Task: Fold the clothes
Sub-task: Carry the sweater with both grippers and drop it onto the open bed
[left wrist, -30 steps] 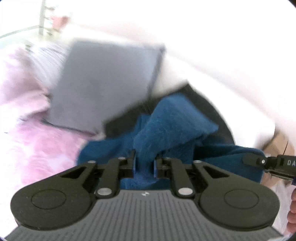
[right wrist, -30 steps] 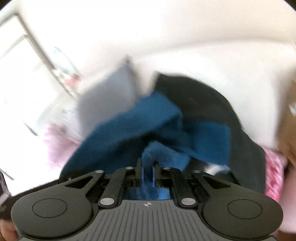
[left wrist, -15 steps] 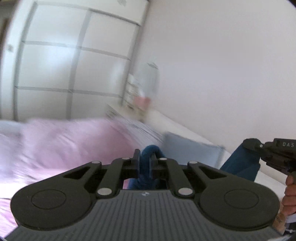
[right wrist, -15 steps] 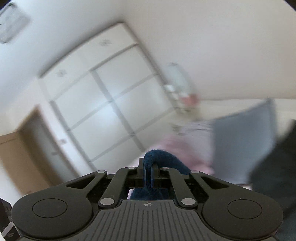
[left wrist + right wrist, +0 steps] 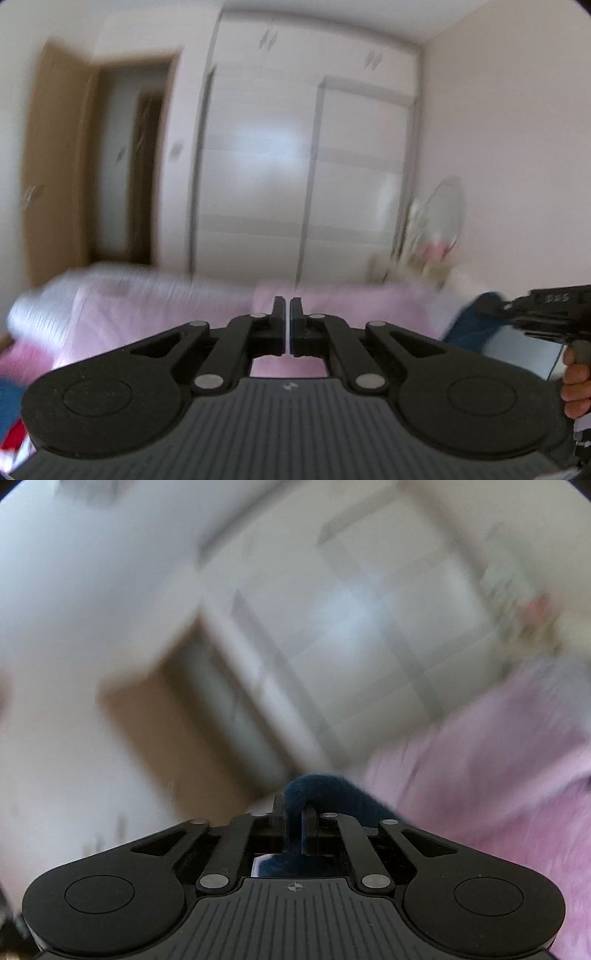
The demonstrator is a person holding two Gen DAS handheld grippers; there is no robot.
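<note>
My left tongs (image 5: 287, 325) are pressed together, empty; my right tongs (image 5: 293, 827) are opening around the blue garment (image 5: 325, 786). Folding not begun.

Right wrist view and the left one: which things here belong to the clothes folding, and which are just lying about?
Job: blue garment, between the fingers of the right tool, whose jaws are opening; left tool, shut and empty.
Lying about: pink bedding; white wardrobe; brown door.
</note>
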